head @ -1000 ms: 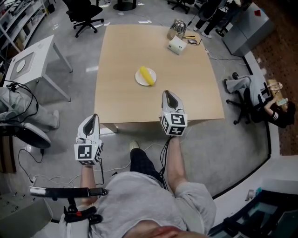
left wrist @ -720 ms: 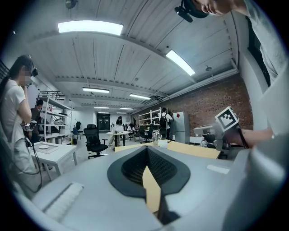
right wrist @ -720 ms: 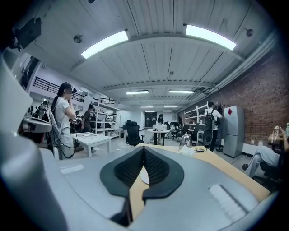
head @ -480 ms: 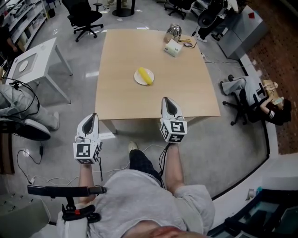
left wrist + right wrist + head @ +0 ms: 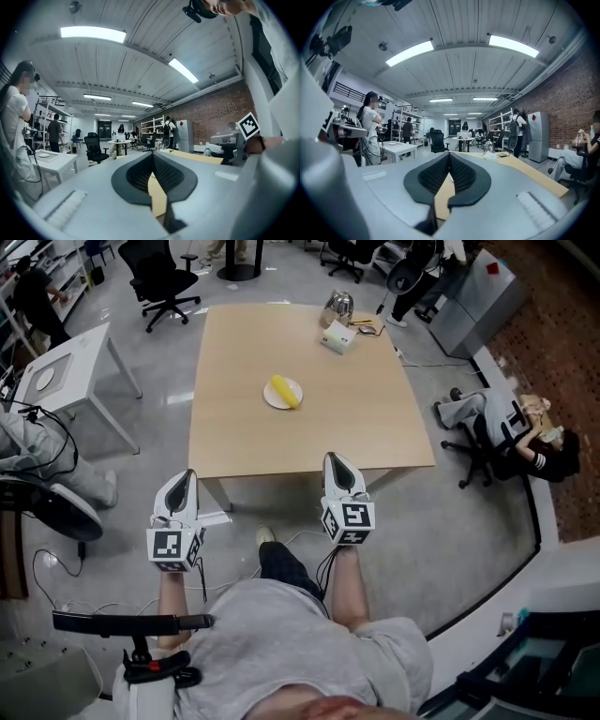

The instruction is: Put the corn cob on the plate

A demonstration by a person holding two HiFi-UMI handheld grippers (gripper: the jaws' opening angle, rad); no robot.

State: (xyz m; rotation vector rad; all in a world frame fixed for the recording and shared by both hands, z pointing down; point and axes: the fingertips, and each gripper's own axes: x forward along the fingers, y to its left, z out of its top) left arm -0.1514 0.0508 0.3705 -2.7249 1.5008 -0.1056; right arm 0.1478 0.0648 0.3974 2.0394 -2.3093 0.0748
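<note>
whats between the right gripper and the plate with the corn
Nothing but bare table: the head view shows plain wood from the right gripper to the plate holding the corn cob.

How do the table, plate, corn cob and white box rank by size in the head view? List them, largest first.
1. table
2. plate and white box: about alike, so unranked
3. corn cob

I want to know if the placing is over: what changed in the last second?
The person backed away: the table sits farther up the head view, and the right gripper, earlier over its near edge, now barely reaches it. Nothing was gripped or released. The corn cob stays on the plate; left gripper and right are shut, empty.
</note>
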